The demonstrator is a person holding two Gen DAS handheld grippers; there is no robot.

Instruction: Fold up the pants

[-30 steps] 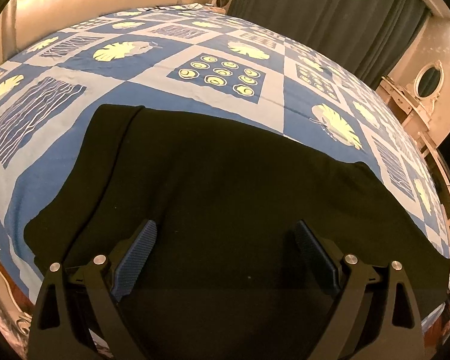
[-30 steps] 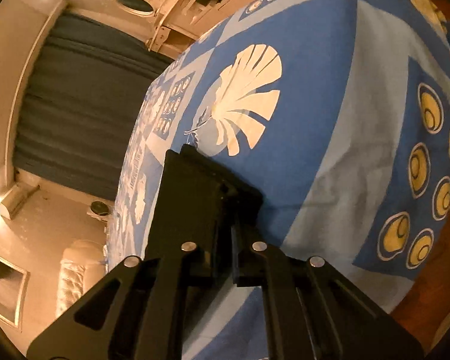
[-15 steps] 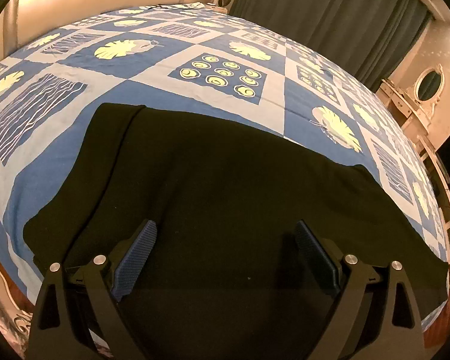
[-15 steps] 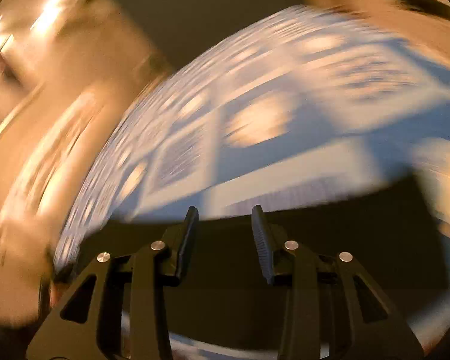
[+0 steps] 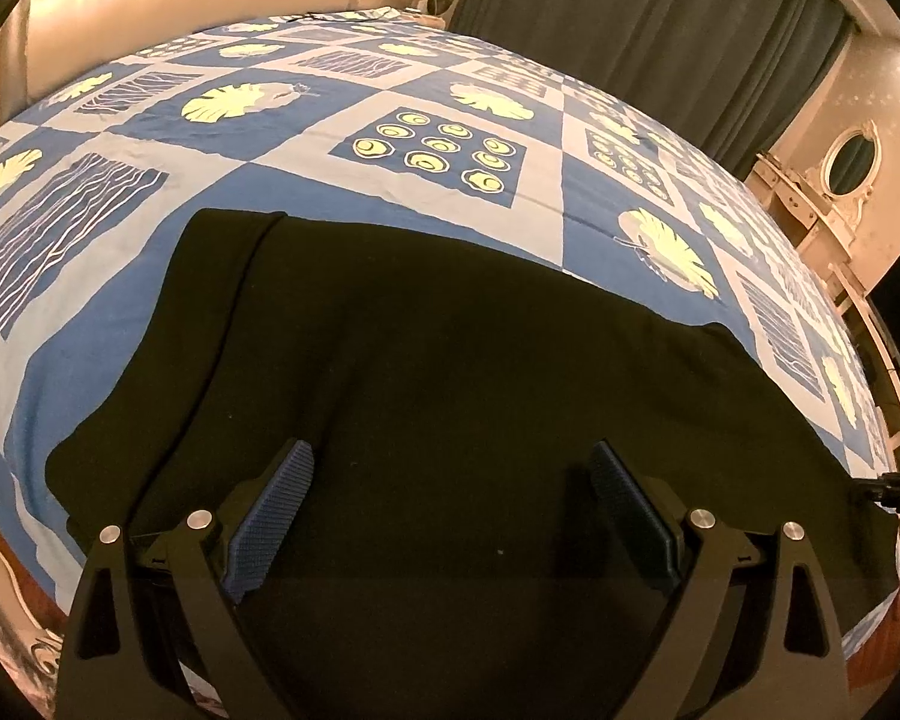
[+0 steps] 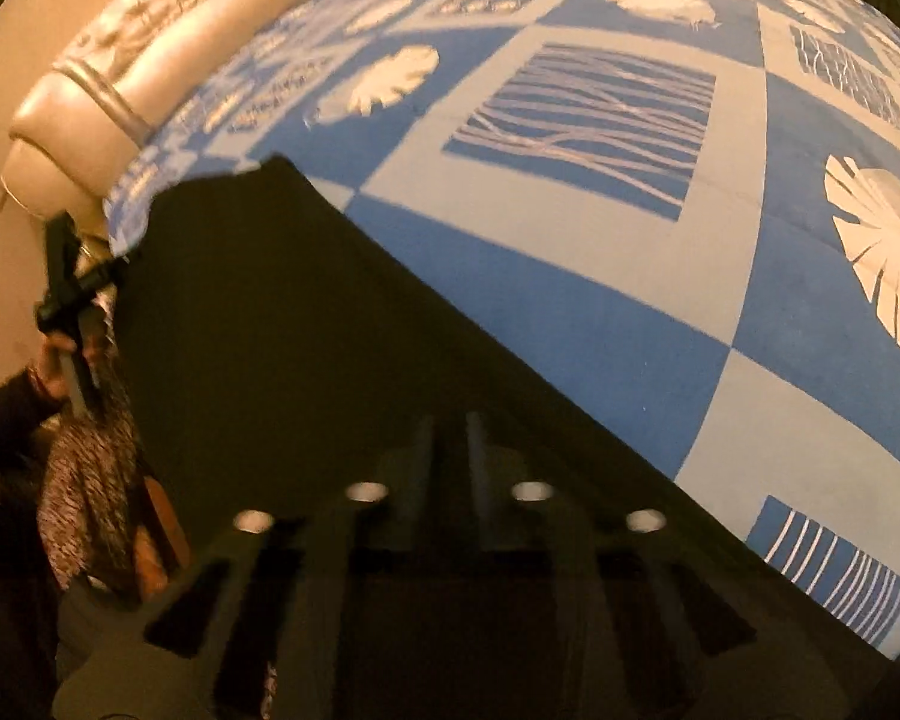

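Across the near edge of the bed point(image 5: 342, 192) lie the black pants point(image 5: 450, 360), spread flat on the blue patterned cover, already doubled into one broad band, it seems. They look soft, light and limp, with no stiffness to hold a shape, so a lifted edge will likely droop and drag; the cloth seems matte rather than slippery. Corners and the short ends are the sensible places to pinch. Their long axis runs side to side along the bed's edge, one end toward the padded headboard point(image 6: 90, 102), though waist and hem cannot be told apart. Left tongs point(image 5: 450, 516) hover spread wide above the cloth, grasping nothing. Right tongs point(image 6: 450, 444) are clenched over the other end; whether cloth is pinched cannot be told.
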